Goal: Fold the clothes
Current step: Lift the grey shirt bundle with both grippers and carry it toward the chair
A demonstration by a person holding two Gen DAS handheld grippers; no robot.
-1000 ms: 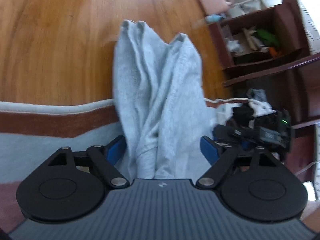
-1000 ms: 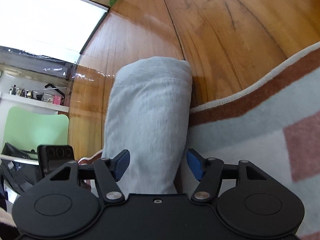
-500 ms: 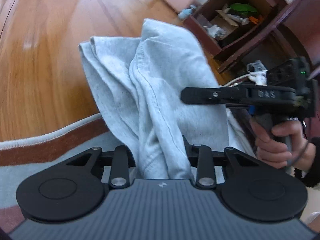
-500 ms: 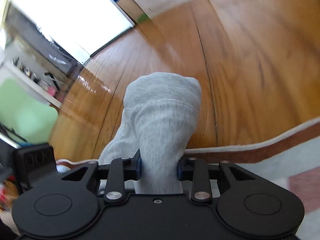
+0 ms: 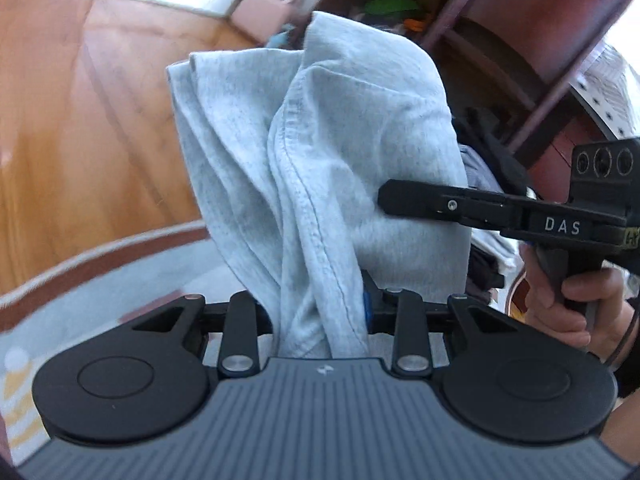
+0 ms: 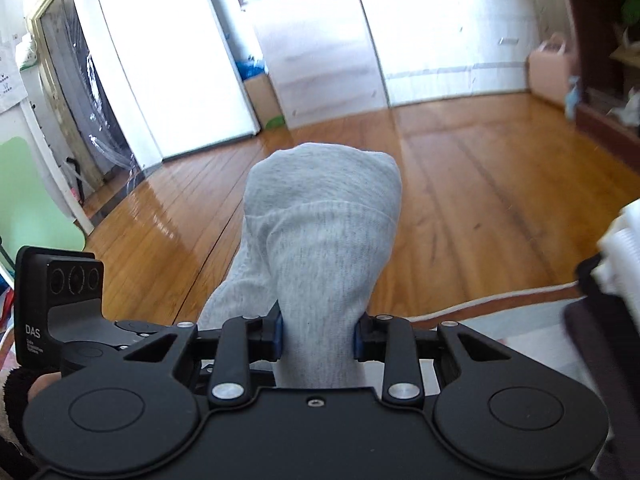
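A light grey knit garment (image 5: pixel 320 152) hangs bunched in the air, lifted off the floor. My left gripper (image 5: pixel 320 312) is shut on one gathered part of it, its blue pads pressing the folds. In the right wrist view the same grey garment (image 6: pixel 324 240) rises as a rounded hump between the blue pads, and my right gripper (image 6: pixel 318 338) is shut on it. The right gripper's black body (image 5: pixel 520 208) shows at the right of the left wrist view, held by a hand (image 5: pixel 568 300), its tip against the cloth. The left gripper's body (image 6: pixel 60 300) shows at lower left of the right wrist view.
Below lies a pale rug with a brown and white border (image 5: pixel 100 248) on a wooden floor (image 6: pixel 480 184). A dark wooden shelf unit (image 5: pixel 520 40) with clutter stands to the right. A pink bag (image 6: pixel 548 68), white doors (image 6: pixel 180 60) and a green chair (image 6: pixel 28 208) stand farther off.
Both grippers went from open around the garment to shut on it. Both then rose and rolled, lifting the cloth off the rug; the views now take in the room.
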